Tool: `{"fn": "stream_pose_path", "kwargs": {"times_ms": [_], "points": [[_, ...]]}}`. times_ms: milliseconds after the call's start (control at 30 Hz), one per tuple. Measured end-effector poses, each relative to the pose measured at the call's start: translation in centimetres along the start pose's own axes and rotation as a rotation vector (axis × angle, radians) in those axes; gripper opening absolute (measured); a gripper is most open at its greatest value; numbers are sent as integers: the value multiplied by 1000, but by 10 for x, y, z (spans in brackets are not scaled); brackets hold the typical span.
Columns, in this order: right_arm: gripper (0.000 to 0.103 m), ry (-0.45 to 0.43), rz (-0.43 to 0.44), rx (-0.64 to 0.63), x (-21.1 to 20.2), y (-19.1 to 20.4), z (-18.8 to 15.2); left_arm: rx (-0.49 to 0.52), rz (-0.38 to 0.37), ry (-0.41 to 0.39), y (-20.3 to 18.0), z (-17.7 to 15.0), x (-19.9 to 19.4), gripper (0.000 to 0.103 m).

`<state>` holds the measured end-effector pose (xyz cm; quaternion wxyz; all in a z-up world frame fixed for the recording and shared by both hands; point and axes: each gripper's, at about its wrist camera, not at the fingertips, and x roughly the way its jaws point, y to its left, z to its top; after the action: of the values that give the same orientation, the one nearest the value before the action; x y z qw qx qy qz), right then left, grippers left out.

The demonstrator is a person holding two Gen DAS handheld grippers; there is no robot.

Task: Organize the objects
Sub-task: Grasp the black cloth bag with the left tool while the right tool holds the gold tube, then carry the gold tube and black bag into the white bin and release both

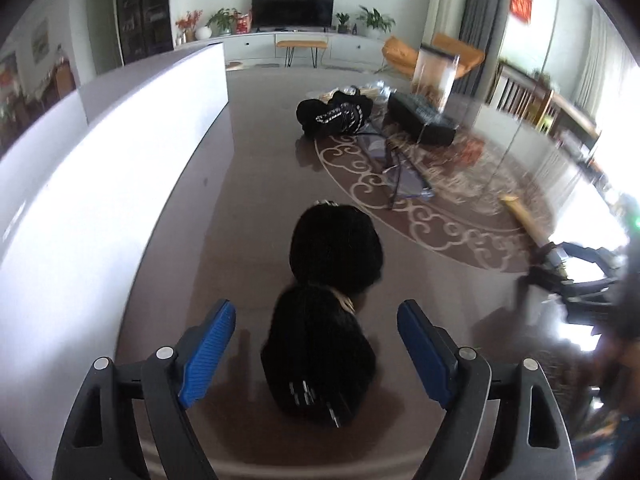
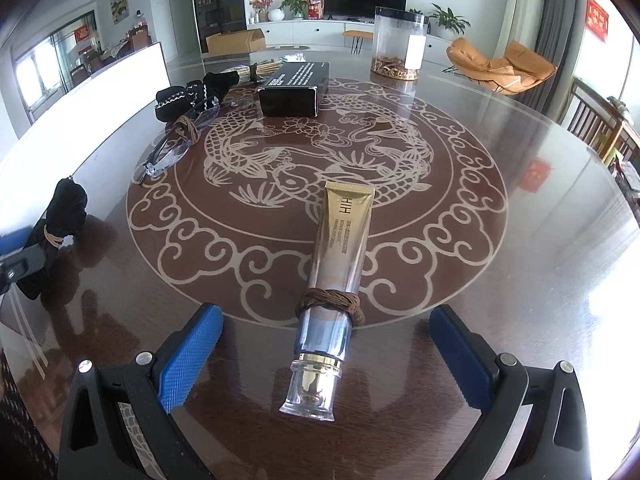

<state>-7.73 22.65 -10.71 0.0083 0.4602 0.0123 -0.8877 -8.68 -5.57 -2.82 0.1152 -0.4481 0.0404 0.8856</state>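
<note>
A black fabric bundle (image 1: pixel 320 340), bound at its waist with a thin band, lies on the dark table (image 1: pixel 224 240). My left gripper (image 1: pixel 316 308) is open around its near half, and both blue pads stand clear of the cloth. In the right wrist view a gold tube (image 2: pixel 340 240) with a clear cap and a brown twine ring lies lengthwise between the fingers of my right gripper (image 2: pixel 326 314). That gripper is open too, its pads well off the tube. The same bundle (image 2: pixel 60 220) appears at the far left there, beside a left finger (image 2: pixel 22 262).
On the patterned centre of the table (image 2: pixel 520 280) lie a black box (image 2: pixel 292 88), clear glasses (image 2: pixel 180 140), another black fabric piece (image 2: pixel 188 94), a stick bundle (image 2: pixel 260 70) and a clear jar (image 2: pixel 398 44). A white panel (image 1: pixel 100 160) borders the left edge.
</note>
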Motion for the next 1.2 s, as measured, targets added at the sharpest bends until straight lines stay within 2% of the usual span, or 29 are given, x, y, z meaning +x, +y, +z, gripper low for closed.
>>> {"fn": "stream_pose_path", "kwargs": {"times_ms": [67, 133, 200, 267, 300, 333, 367, 400, 433, 533, 633, 733, 867, 967, 1033, 1200], "points": [[103, -1, 22, 10, 0, -3, 0, 36, 34, 14, -2, 1, 6, 76], [103, 5, 54, 8, 0, -6, 2, 43, 36, 35, -1, -2, 11, 48], [103, 45, 64, -27, 4, -5, 10, 28, 25, 25, 1, -6, 10, 37], [101, 83, 53, -68, 7, -4, 21, 15, 25, 22, 4, -8, 7, 33], [89, 104, 47, -83, 8, -3, 25, 6, 21, 20, 5, -8, 6, 32], [82, 143, 39, -101, 12, -1, 29, -3, 18, 17, 7, -9, 6, 32], [62, 172, 69, -95, 13, -2, 34, -14, 16, 11, 8, -10, 3, 32], [31, 181, 54, -98, 12, -2, 37, -23, 14, 5, 9, -11, 1, 32], [28, 205, 58, -104, 10, -1, 42, -33, 8, -3, 11, -12, -2, 32], [27, 243, 94, -66, 10, -5, 43, -59, -13, -36, 12, -13, -18, 32], [27, 233, 135, 0, 3, -15, 39, -82, -34, -85, 14, -11, -40, 32], [27, 174, 189, 54, -19, -18, 43, -116, -58, -137, 21, -6, -67, 32], [27, 61, 243, 29, -60, 4, 72, -164, -59, -228, 48, 8, -113, 32], [27, -35, 317, -32, -90, 53, 111, -201, -17, -269, 82, 23, -136, 32], [27, -83, 381, -76, -104, 92, 134, -225, 44, -282, 112, 30, -146, 32], [27, -128, 544, -168, -120, 200, 173, -325, 178, -232, 203, 32, -152, 32]]}}
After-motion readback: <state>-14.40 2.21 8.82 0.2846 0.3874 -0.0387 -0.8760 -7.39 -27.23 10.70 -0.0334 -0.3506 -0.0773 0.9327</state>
